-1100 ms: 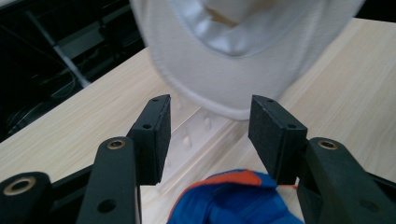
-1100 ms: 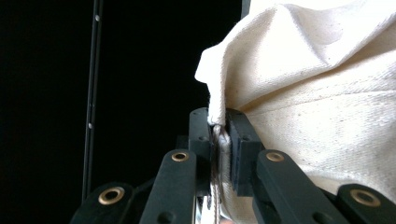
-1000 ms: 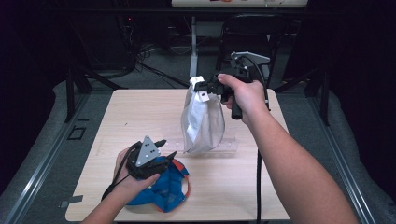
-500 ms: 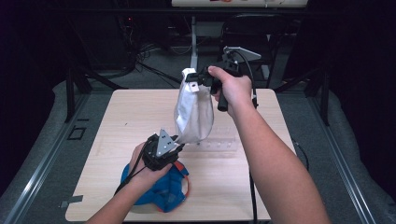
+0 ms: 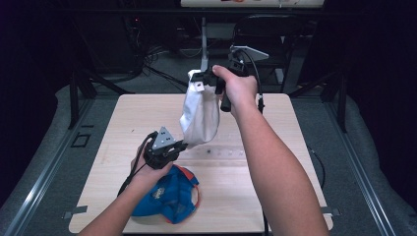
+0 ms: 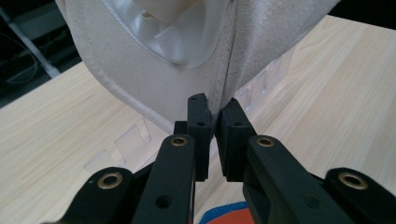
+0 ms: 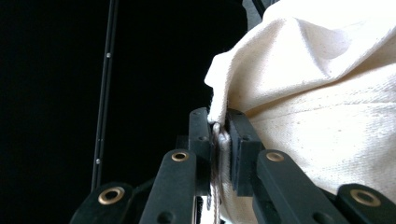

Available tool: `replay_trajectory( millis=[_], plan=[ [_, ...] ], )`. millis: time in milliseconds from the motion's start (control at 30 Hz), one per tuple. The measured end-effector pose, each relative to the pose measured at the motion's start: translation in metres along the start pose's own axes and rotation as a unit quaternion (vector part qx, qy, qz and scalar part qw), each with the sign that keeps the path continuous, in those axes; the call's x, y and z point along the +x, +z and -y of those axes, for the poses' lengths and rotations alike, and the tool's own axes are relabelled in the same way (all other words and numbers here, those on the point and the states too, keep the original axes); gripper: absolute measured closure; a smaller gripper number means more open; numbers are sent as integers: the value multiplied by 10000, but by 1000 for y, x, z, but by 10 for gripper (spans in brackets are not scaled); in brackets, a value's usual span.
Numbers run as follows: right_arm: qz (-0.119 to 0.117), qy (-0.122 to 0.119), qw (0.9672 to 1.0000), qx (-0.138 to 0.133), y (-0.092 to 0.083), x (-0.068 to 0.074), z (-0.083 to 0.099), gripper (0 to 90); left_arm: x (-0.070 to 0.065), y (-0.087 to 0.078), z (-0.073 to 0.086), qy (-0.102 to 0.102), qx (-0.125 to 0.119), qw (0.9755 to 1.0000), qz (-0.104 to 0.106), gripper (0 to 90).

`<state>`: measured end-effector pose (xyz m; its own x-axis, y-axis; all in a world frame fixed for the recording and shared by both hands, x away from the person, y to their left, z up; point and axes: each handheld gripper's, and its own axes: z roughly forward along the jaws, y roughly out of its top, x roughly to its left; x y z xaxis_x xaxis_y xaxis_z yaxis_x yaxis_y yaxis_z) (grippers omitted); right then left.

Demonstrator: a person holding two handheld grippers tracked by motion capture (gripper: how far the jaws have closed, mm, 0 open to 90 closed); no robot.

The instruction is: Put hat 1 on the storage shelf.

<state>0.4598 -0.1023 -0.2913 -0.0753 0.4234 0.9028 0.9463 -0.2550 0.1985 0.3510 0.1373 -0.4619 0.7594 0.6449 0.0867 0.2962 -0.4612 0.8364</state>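
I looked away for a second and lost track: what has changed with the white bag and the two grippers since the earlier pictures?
The left gripper left the blue cap, moved up to the hanging white bag, and its jaws have just been closing on the bag's bottom edge. The right gripper carried the bag slightly toward the table's middle. Unchanged: the right gripper stays clamped on the bag's top, and the cap lies near the table's front edge.
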Motion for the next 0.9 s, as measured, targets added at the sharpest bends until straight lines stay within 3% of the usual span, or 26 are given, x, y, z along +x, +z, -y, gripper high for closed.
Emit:
replay_trajectory(
  millis=[433, 567, 900],
  plan=[
    [165, 27, 9998, 112, 24, -11, -2, 820, 16, 10, 21, -401, -26, 9985, 379, 847],
    [212, 18, 9997, 153, 31, -14, -2, 819, 21, 14, 29, -591, -145, 9971, 463, 846],
    [237, -47, 9991, 337, 51, -14, 3, 819, 29, 9, 44, -868, -185, 9953, 393, 847]
  ],
)
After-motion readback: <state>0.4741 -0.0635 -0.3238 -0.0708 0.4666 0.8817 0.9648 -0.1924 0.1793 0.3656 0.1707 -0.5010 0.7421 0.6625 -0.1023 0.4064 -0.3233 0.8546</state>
